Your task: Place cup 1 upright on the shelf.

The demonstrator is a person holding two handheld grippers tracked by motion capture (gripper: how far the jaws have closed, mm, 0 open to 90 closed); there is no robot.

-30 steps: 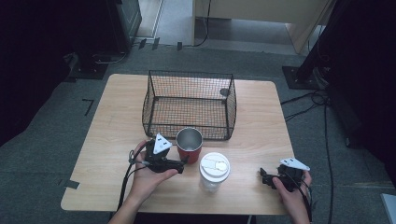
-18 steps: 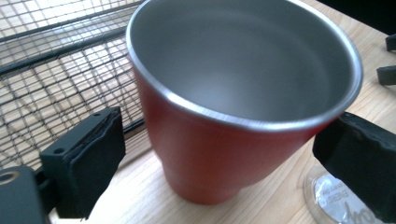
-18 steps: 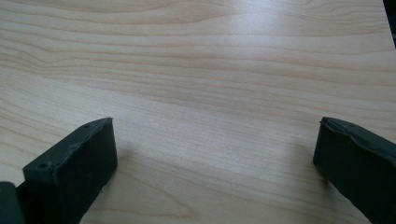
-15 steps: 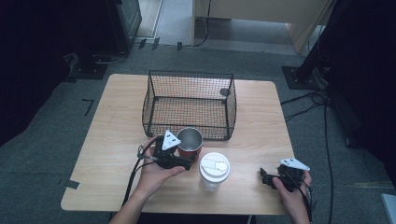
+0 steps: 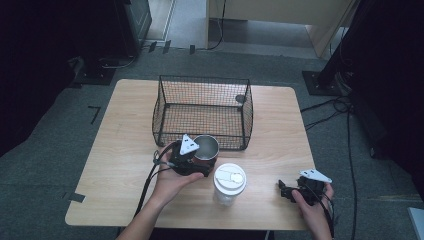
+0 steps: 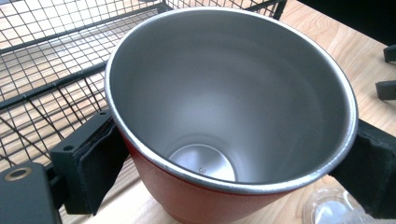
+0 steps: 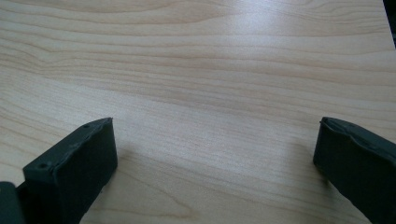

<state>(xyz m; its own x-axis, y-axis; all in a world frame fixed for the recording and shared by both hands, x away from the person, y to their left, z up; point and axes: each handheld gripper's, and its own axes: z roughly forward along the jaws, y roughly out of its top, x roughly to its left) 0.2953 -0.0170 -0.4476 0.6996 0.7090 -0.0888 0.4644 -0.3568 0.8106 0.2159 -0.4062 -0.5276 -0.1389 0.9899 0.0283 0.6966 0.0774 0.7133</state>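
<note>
A red metal cup (image 5: 206, 146) with a bare steel inside stands just in front of the black wire basket (image 5: 161, 114). My left gripper (image 5: 204, 160) is shut on the red cup (image 6: 224, 93). In the left gripper view one black pad (image 6: 100, 163) presses its left wall and the other its right, and the cup is empty. My right gripper (image 5: 283, 190) rests near the table's front right, held in a hand. Its jaws stand wide apart over bare wood (image 7: 215, 149), with nothing between them.
A clear cup with a white lid (image 5: 229, 182) stands just right of the red cup, near the front edge. The wire basket (image 6: 51, 56) holds a small dark round thing (image 5: 240, 98) at its far right corner. Cables lie on the floor to the right.
My left gripper has moved forward and right, closing around the red cup, which has shifted slightly toward the basket. The right gripper has stayed put.
</note>
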